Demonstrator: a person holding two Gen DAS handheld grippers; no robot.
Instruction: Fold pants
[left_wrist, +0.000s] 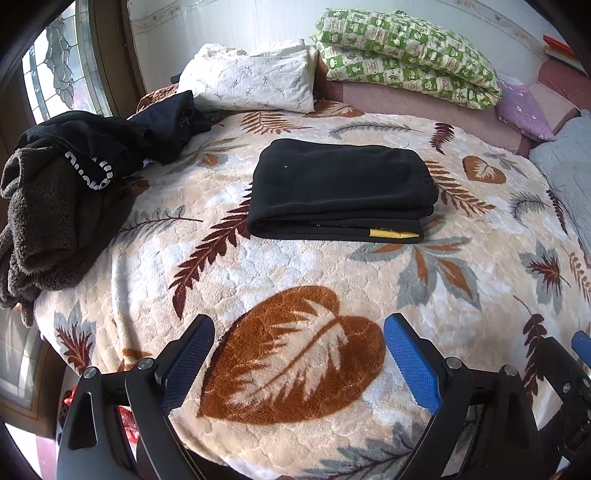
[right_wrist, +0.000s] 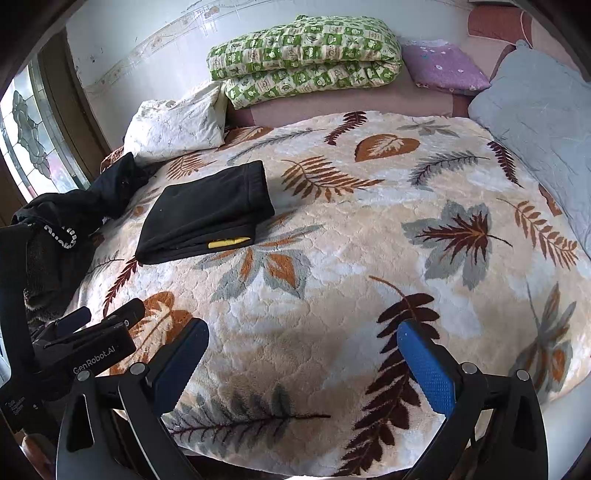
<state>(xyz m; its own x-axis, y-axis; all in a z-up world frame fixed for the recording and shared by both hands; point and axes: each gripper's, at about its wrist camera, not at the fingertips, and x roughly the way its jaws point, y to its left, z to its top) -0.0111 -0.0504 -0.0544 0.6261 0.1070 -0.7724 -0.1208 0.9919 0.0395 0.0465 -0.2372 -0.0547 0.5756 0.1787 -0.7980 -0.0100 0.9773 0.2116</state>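
The black pants (left_wrist: 340, 188) lie as a compact folded bundle on the leaf-patterned blanket (left_wrist: 295, 288) that covers the bed, towards the far side, with a yellow tag (left_wrist: 393, 233) peeping out of the near edge. Judging by that neat stack, the folding looks essentially finished. The left tool (left_wrist: 299, 354) hovers above the blanket's near edge, its blue pads spread wide with nothing between them; the right tool (right_wrist: 303, 358) is likewise wide apart and empty. From the left tool the bundle sits straight ahead and well apart; from the right tool it lies ahead and off to the left, so the left hand is the nearer. The bundle's long axis runs left to right across the left wrist view, its folded, rounded end to the left and the layered open ends to the right. Any further tidying would mean reaching forward over bare blanket. A heap of dark clothes (left_wrist: 74, 177) sits at the bed's left edge, near the pants but apart from them.
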